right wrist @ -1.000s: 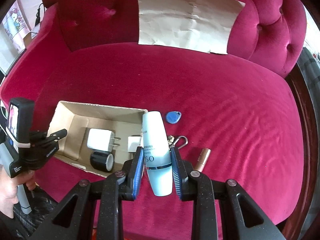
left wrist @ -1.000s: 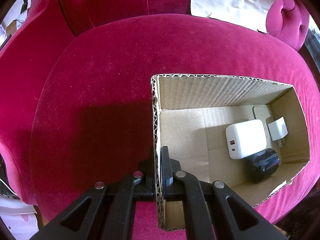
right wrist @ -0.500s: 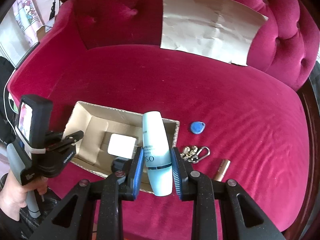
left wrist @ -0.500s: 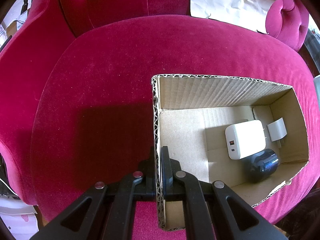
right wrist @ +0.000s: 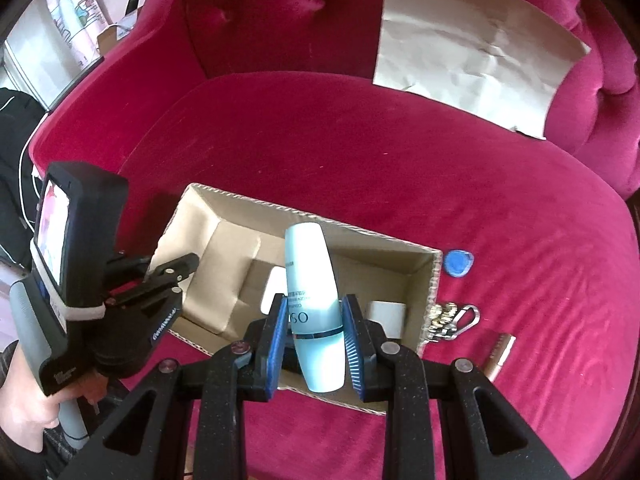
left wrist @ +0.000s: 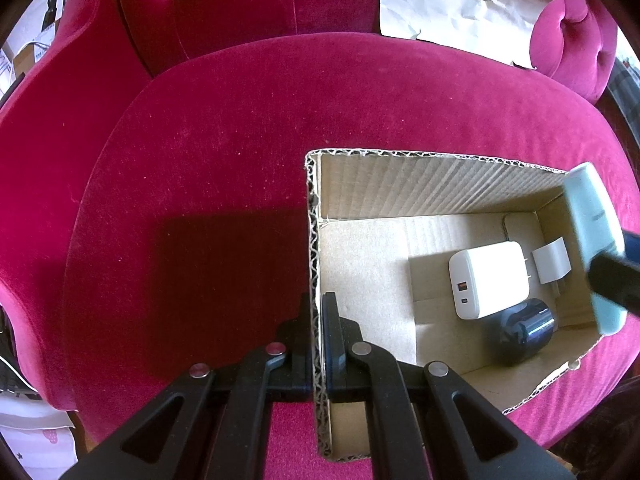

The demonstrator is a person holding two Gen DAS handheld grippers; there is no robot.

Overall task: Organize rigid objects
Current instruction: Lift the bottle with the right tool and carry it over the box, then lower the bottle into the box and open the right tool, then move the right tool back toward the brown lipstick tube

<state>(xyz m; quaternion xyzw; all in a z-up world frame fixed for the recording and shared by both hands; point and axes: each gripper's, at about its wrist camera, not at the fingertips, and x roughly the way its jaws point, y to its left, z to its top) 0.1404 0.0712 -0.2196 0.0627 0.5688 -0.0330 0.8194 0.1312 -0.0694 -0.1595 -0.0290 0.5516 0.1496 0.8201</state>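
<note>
Over the cardboard box (right wrist: 424, 276), the right tongs (right wrist: 316, 342) grasp a pale-blue bottle (right wrist: 314, 300) while the left tongs (left wrist: 317, 320) clench its wall.

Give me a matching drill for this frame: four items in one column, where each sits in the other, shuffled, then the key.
Items:
1. pale blue bottle
2. white charger
3. blue key fob
4. cardboard box wall

Places:
A. lying on the box floor
B. on the red cushion, outside the box
C. pinched by the left tongs
D. clamped in the right tongs, above the box

Pairs: 1-D, 2-A, 3-B, 4-C
</note>
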